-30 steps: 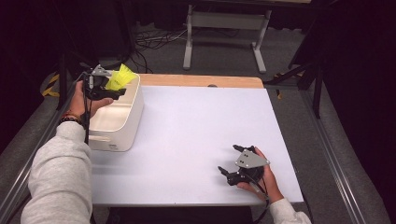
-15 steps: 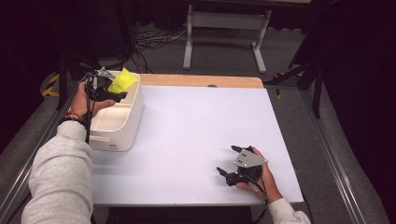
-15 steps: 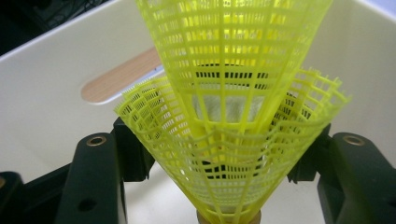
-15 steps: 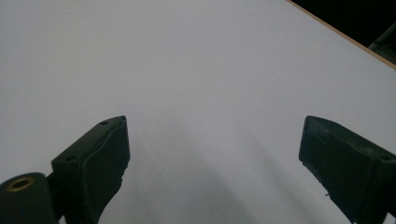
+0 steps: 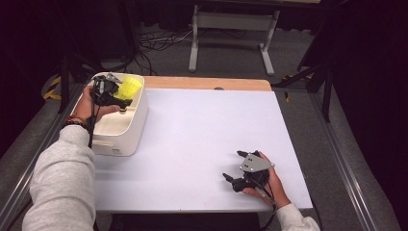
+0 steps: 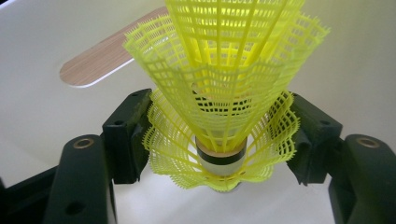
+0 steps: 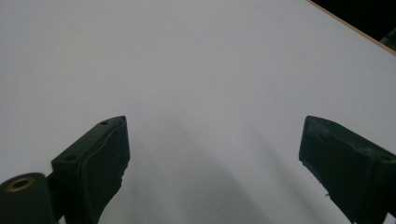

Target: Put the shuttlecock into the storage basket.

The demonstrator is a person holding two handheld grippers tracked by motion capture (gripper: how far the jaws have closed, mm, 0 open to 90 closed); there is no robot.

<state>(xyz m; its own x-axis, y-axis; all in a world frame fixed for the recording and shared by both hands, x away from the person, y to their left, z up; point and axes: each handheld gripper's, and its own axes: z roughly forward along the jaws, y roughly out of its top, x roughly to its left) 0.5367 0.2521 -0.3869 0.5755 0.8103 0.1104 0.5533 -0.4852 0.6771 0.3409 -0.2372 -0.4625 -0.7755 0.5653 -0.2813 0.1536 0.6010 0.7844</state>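
Observation:
A yellow plastic shuttlecock (image 5: 130, 86) with a black-banded cork (image 6: 219, 158) hangs cork-down over the open white bin (image 5: 137, 120) at the table's left edge. My left gripper (image 5: 121, 97) is shut on it, both jaws pressing the mesh skirt (image 6: 224, 70) from the sides. In the left gripper view the left gripper (image 6: 219, 106) has the bin's white inside behind it. My right gripper (image 5: 233, 166) rests low over the white table near the front right, open, with nothing between its jaws. The right gripper (image 7: 215, 128) looks across bare white table.
The white tabletop (image 5: 207, 130) spreads between bin and right hand. A wooden strip (image 5: 207, 83) runs along its far edge. Metal rails (image 5: 337, 159) flank the table, and a stand's legs (image 5: 231, 29) with cables stand beyond it.
My left gripper has come down a little toward the bin with the shuttlecock still in it. The right gripper has stayed put.

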